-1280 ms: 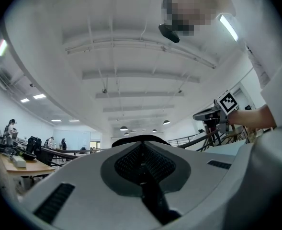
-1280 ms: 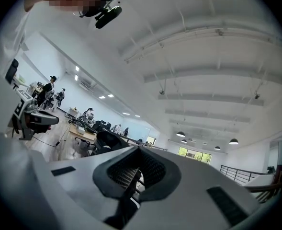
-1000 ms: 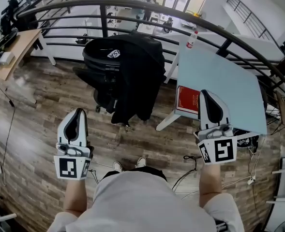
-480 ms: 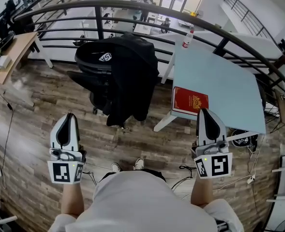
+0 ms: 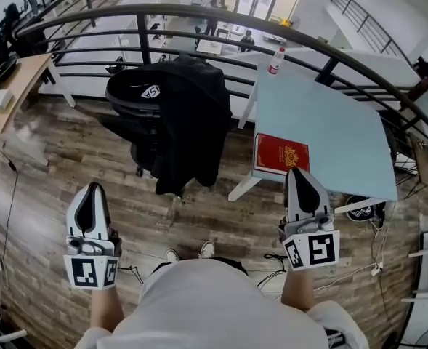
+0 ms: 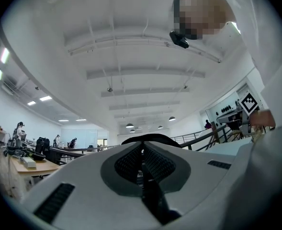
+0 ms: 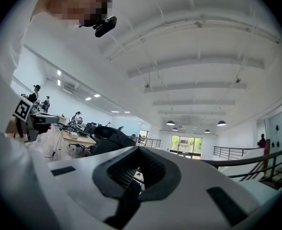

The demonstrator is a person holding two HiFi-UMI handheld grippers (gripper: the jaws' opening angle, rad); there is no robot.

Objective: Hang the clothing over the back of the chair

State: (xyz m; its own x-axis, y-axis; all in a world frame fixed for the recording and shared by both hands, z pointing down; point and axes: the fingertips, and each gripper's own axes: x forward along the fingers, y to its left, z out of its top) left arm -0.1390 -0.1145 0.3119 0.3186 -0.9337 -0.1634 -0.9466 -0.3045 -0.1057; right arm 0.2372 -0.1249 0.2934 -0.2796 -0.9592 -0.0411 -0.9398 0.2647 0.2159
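**A:** Where's the clothing?

**B:** The black jacket is draped over the back of the office chair. Its white collar label faces up and its hem hangs down toward the wooden floor.

**A:** And the hands?

**B:** Both forearms reach straight out from the person's waist, side by side and well apart from each other. The left gripper is held low over bare floor, pointing away from the body, with its marker cube turned up to the head camera. It's well short of the chair.

**A:** Its fingers?

**B:** The fingers are together with nothing between them (only a dark seam shows down the middle).

**A:** The right one?

**B:** The right gripper has the same pose and points about level. Its tip is by the near edge of the light-blue table, just below the red book lying there. Its fingers are also closed and empty.

**A:** Anything else on the table?

**B:** A small bottle stands at the far corner, near the curved railing.
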